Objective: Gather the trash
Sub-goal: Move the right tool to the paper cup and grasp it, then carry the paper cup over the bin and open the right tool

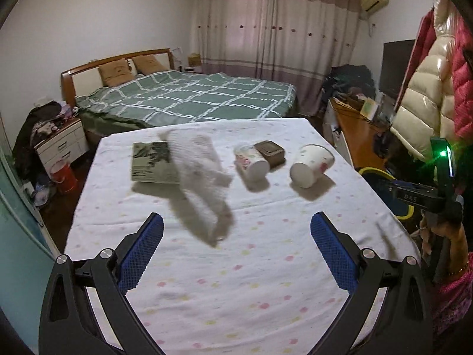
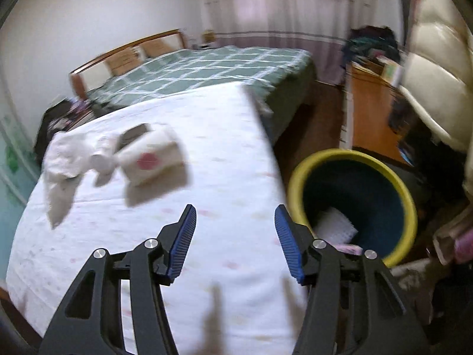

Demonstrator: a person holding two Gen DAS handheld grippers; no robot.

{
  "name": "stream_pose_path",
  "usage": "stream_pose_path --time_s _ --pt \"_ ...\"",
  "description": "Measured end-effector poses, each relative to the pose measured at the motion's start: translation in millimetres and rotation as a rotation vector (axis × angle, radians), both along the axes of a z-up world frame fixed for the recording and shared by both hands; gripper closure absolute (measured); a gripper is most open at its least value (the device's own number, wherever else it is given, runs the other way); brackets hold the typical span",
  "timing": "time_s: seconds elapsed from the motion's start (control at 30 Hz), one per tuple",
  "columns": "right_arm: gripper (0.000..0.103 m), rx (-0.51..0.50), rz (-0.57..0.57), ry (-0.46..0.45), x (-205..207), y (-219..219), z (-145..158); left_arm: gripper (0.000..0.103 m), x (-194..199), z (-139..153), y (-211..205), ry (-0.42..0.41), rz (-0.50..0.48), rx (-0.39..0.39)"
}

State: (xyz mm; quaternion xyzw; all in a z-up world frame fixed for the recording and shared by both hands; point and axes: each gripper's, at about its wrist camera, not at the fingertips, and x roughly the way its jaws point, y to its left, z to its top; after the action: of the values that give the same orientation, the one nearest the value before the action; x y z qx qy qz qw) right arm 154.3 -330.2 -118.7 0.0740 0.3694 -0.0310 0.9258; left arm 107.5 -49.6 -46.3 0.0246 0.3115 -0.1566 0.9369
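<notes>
Two cups (image 1: 310, 164) beyond empty jaws, seemingly tipped.

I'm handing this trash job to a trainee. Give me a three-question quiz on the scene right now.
1. True or false: both paper cups on the table lie on their sides.
2. What rim colour has the bin? A red, B yellow, C white.
3. Fill in: neither the left tool nor the right tool holds ____.

Key: 1 true; 2 B; 3 anything.
</notes>
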Motion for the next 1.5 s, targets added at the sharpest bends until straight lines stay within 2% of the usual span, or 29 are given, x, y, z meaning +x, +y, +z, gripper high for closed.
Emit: stream_pose_path --time_s 0.2,0.27,0.37,0.57,0.77,0.97,1.0,1.03,1.07,1.33,1.5 --pt "0.026 -0.062 0.186 -0.005 41.4 38.1 7.5 0.005 -1.9 -3.3 3.7 0.011 0.010 0.006" --pt "0.016 -0.103 0.233 0.001 56.3 45.6 8.6 0.005 -1.0 -5.1 2.6 0.019 0.013 0.004" --pt "0.008 -0.158 0.302 0.007 74.9 55.6 8.8 0.005 2.2 -6.5 2.2 0.024 0.018 -0.002" --pt "0.007 -0.221 0.391 0.066 109.6 64.5 -2.6 0.005 5.9 -9.0 1.0 0.032 0.015 -0.003" --pt "0.007 -0.247 0.425 0.133 135.1 68.2 -20.6 0.005 10.4 -12.1 1.5 0.044 0.016 -0.005" --pt "0.007 -0.207 0.438 0.159 144.6 63.9 -29.6 0.005 15.0 -17.5 2.2 0.060 0.024 -0.006" --pt "0.008 -0.193 0.445 0.160 144.6 63.3 -30.1 0.005 15.2 -18.1 1.8 0.061 0.023 -0.007" --pt "0.017 -0.185 0.446 0.157 144.2 63.3 -30.3 0.005 15.2 -18.1 1.8 0.062 0.023 -0.008" --pt "0.022 -0.169 0.451 0.157 143.2 62.9 -30.0 0.005 15.3 -18.1 2.0 0.062 0.024 -0.008" --pt "0.022 -0.105 0.435 0.111 119.7 58.4 -15.5 0.005 17.6 -21.9 -1.3 0.071 0.012 -0.018" --pt "0.022 -0.091 0.382 0.071 91.7 42.6 0.2 0.005 18.3 -22.4 -12.0 0.068 -0.017 -0.019"
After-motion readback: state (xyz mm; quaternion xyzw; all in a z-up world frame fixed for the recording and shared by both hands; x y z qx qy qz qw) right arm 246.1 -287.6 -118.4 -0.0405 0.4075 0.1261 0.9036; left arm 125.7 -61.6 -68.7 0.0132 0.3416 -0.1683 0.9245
